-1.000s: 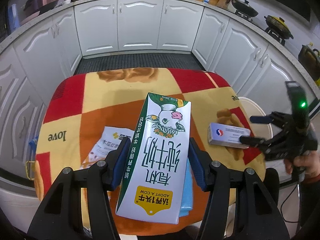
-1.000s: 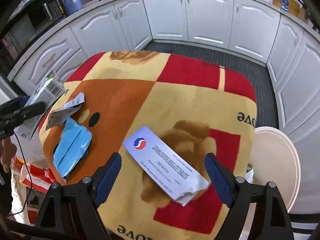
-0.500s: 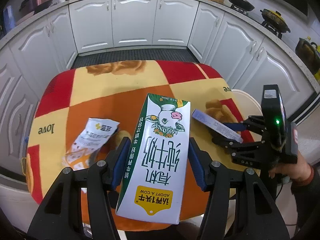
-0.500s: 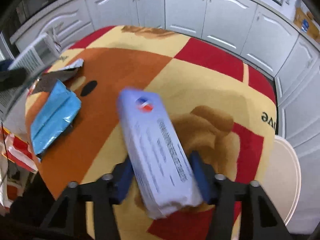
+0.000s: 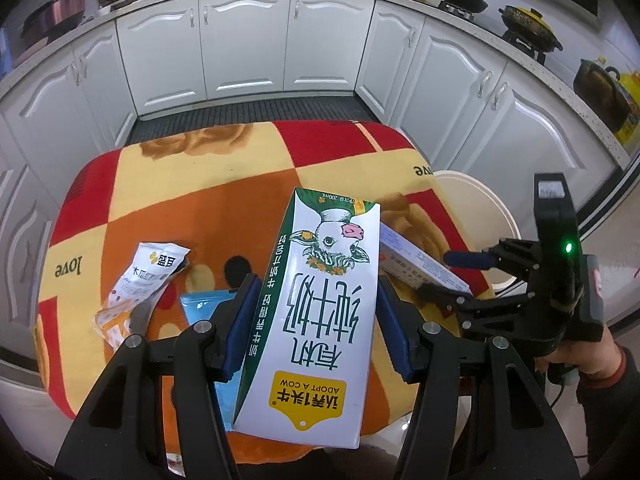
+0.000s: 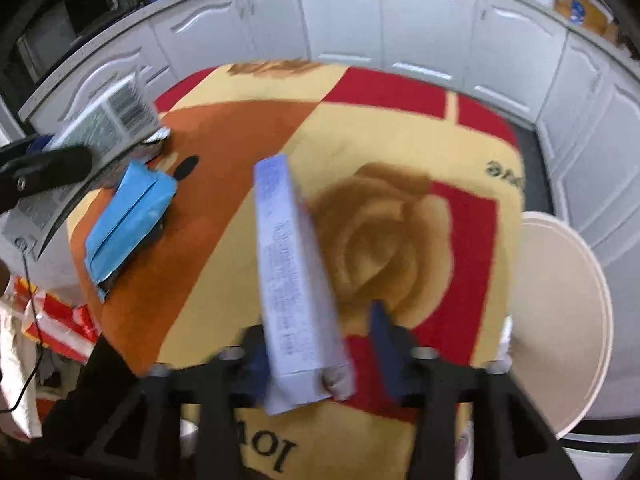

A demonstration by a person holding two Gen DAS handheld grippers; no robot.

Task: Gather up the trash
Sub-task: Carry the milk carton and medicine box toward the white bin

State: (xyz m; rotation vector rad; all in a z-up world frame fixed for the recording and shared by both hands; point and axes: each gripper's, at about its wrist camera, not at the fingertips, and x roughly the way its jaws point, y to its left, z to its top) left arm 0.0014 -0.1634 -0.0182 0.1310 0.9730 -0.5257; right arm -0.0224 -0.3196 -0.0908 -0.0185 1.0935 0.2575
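Left wrist view: the left hand-held gripper (image 5: 314, 332) is clenched on a white and green milk carton (image 5: 316, 300), both blue pads (image 5: 243, 326) pressed to its sides, and carries it over the near part of the desk (image 5: 248, 184), which is draped in a red, orange and yellow blanket. Beneath the carton lies a blue packet (image 5: 204, 308), partly hidden by it. Left of that rests a crumpled white wrapper (image 5: 140, 284). To the right, the right hand-held gripper (image 5: 452, 276) has a pale, long box (image 5: 416, 266) between its jaws; a hand (image 5: 576, 354) grips its handle.

Right wrist view, blurred: the right jaws are opening, the box (image 6: 294, 280) leaning on the left pad, while the right pad (image 6: 382, 340) stands apart from it. Past the desk's right edge sits a round cream bin lid (image 6: 560, 320). White cabinets (image 5: 244, 44) curve around the far side, with pots (image 5: 528, 26) on the counter above them.
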